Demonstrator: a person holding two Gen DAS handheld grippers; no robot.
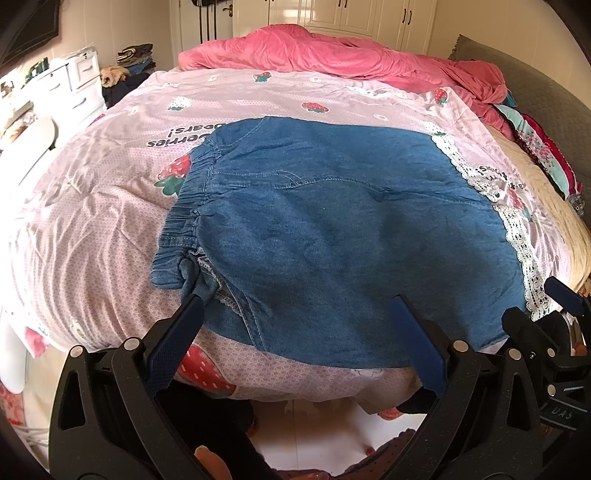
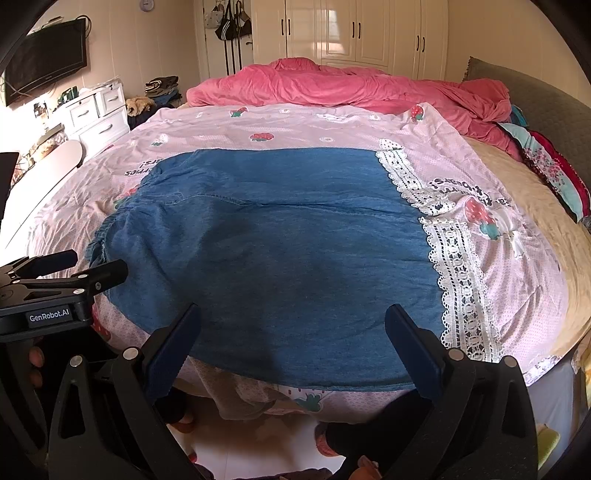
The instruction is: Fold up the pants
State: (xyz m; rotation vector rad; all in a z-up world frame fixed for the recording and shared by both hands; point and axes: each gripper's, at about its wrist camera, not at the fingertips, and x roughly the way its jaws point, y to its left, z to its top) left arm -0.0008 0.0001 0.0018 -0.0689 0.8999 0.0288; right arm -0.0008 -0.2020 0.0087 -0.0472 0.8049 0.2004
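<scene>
Blue denim pants [image 1: 314, 229] lie flat on a pink strawberry quilt [image 1: 92, 206], elastic waistband at the left, legs folded together and running right. They also show in the right wrist view [image 2: 277, 251]. My left gripper [image 1: 297, 306] is open, above the near edge of the pants close to the waistband. My right gripper [image 2: 293, 314] is open, above the near edge further right. Neither holds anything. The right gripper shows at the right edge of the left wrist view [image 1: 554, 325]; the left gripper shows at the left of the right wrist view [image 2: 74, 266].
The quilt [image 2: 480, 166] covers a bed with a white lace band [image 2: 458, 273] beside the pants. A crumpled pink blanket [image 2: 351, 88] lies at the far side. White drawers [image 2: 99, 110] stand to the left, wardrobes [image 2: 351, 33] behind. A person's feet on the white floor [image 2: 258, 443] show below.
</scene>
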